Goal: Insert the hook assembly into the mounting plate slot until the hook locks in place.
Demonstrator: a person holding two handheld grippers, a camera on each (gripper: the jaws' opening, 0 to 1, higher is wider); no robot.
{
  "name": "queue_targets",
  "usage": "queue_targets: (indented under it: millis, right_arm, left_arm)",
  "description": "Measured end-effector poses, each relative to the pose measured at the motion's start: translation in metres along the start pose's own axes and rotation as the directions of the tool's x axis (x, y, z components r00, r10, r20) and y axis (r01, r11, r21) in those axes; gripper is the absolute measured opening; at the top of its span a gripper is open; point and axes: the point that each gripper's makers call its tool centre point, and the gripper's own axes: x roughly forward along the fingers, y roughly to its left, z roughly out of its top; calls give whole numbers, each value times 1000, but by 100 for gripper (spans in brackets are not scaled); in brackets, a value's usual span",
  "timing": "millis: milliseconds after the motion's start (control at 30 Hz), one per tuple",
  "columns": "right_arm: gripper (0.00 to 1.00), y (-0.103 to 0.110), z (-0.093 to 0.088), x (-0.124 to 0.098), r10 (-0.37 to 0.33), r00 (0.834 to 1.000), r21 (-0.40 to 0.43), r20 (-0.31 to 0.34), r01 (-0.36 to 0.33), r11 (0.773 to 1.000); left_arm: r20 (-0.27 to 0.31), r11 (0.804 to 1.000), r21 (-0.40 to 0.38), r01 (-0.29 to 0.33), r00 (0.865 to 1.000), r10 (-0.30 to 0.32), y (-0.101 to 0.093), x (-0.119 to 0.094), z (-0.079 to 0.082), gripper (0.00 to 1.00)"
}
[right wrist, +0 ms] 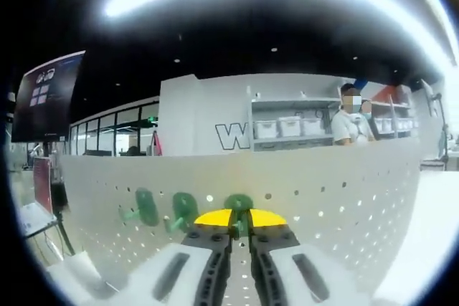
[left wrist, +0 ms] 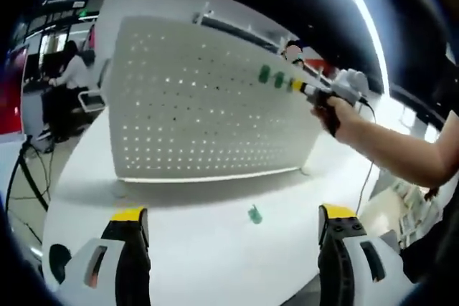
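Counting hooks: three green ones are seen on the pegboard (right wrist: 323, 198), the third hook (right wrist: 238, 204) pinched by the right gripper (right wrist: 240, 228); a fourth hook (left wrist: 254, 213) lies before it. The left gripper (left wrist: 233, 231) is spread, empty.

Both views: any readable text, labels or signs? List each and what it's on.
"W": large outlined letter on the white back wall in the right gripper view; the rest is cut off by the shelf unit.
Wall screen: white icons or text, too small to read.
Pegboard, green hooks, both claws: no markings to read.
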Motion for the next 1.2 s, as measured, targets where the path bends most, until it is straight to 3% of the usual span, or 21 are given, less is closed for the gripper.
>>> queue_targets:
  millis: [267, 367, 533, 633, 700, 733, 800, 900, 967, 1033, 1067, 1100, 1167, 1200]
  right_arm:
    - [7, 6, 27, -22, 50, 998, -17, 41, -49, 999]
    - [9, 8, 29, -34, 79, 996, -27, 28, -78, 997]
    - [16, 14, 12, -56, 136, 989, -19, -65, -137, 990]
    - [15, 23, -5, -75, 189, 973, -70, -131, -200, 977]
    - [14, 25, -9, -84, 184, 974, -73, -130, -194, 978]
    - [14, 34, -17, -89, 235, 959, -57, -161, -246, 968]
    - [14, 39, -29, -98, 265, 940, -19, -214, -276, 961]
    - [14, 46, -36, -109, 284, 931, -28, -230, -298, 954]
    - [14, 45, -58, -119, 265, 902, -114, -341, -320, 941]
    - [15, 54, -73, -128, 315, 869, -37, -381, -355, 934]
    - [16, 55, -78, -132, 320, 862, -27, -392, -359, 933]
    - [17, 56, -86, -139, 329, 845, -22, -422, -372, 928]
    - [17, 57, -90, -144, 331, 837, -25, -435, -379, 925]
    - [17, 59, -98, -152, 342, 826, -16, -449, -390, 921]
  left_arm:
    - [-28, 999, -48, 5, 1000, -6, 1, -7, -11, 99]
    - [-47, 998, -63, 4, 999, -7, 1, -10, -18, 99]
    - [-74, 998, -62, -2, 997, -2, 0, -13, -26, 99]
    - [-93, 998, -63, 0, 996, -6, -2, -15, -30, 99]
    - [-100, 998, -59, 0, 995, -6, -3, -16, -32, 99]
    - [-107, 998, -59, 1, 994, -8, -4, -17, -33, 99]
    - [-113, 998, -58, 1, 994, -8, -4, -19, -34, 98]
    - [-101, 999, -45, 5, 995, -10, -6, -22, -33, 97]
    - [-85, 999, -48, 14, 996, -18, -8, -23, -32, 96]
    - [-88, 998, -52, 19, 996, -23, -9, -23, -33, 97]
    - [-102, 999, -49, 20, 995, -25, -9, -24, -36, 98]
    - [-108, 999, -44, 19, 994, -24, -9, -24, -38, 98]
    - [-114, 999, -33, 17, 993, -21, -9, -25, -40, 98]
    - [-120, 1000, -26, 15, 993, -18, -9, -26, -42, 98]
